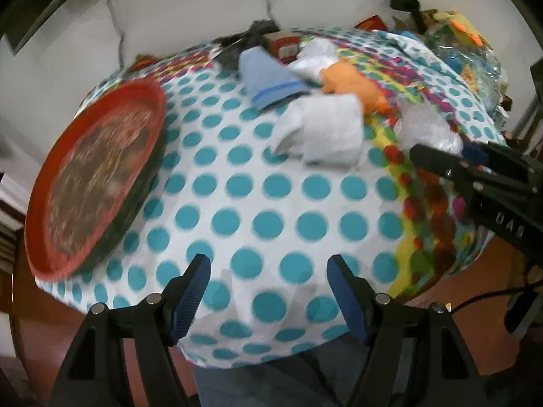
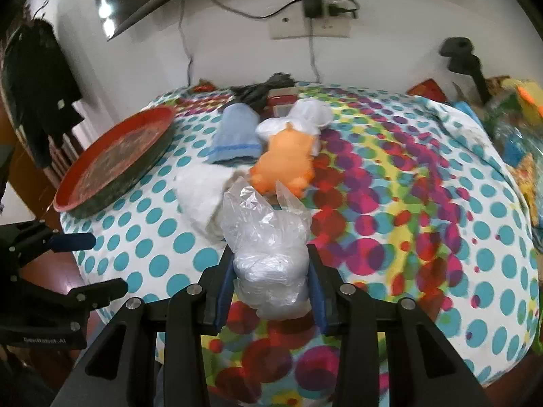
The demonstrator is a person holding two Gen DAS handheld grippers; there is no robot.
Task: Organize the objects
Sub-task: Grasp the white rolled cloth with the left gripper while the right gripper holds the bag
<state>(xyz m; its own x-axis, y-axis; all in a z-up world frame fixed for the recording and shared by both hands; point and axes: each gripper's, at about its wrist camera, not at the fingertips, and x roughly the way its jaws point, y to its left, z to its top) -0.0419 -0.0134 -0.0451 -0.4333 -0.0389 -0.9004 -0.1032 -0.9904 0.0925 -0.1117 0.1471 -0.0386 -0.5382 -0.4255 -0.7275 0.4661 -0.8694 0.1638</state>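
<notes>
The right claw (image 2: 271, 281) is closed around a crumpled clear plastic bag (image 2: 268, 237), its blue-padded fingers (image 2: 225, 288) pressing the bag from both sides, with the bag's loose top sticking up beyond the fingertips. The bag sits low over the polka-dot cloth (image 2: 407, 203) that covers the tabletop, at the spot where the teal dots give way to the multicoloured ones.

The left claw (image 1: 268, 271) stands wide apart and holds nothing; its blue pads (image 1: 191, 291) hover over the near edge of the cloth (image 1: 237, 203), above teal dots. From this view the right claw (image 1: 437, 159) reaches in from the right side with the clear plastic bag (image 1: 424, 125) at its tip.

Just beyond the bag lies a folded white cloth (image 2: 200, 193), touching it on the left. Farther back an orange plush toy (image 2: 288, 162) lies beside a light blue cloth (image 2: 236, 135), with a white bundle (image 2: 305, 115) behind the toy. At the left edge of the tabletop a round red tray (image 2: 115, 159) rests tilted, well apart from the pile. A dark cable bundle (image 2: 268, 86) and a small red box (image 1: 281, 42) sit at the far edge near the wall, where a wall socket (image 2: 310, 25) holds a plugged adapter.
</notes>
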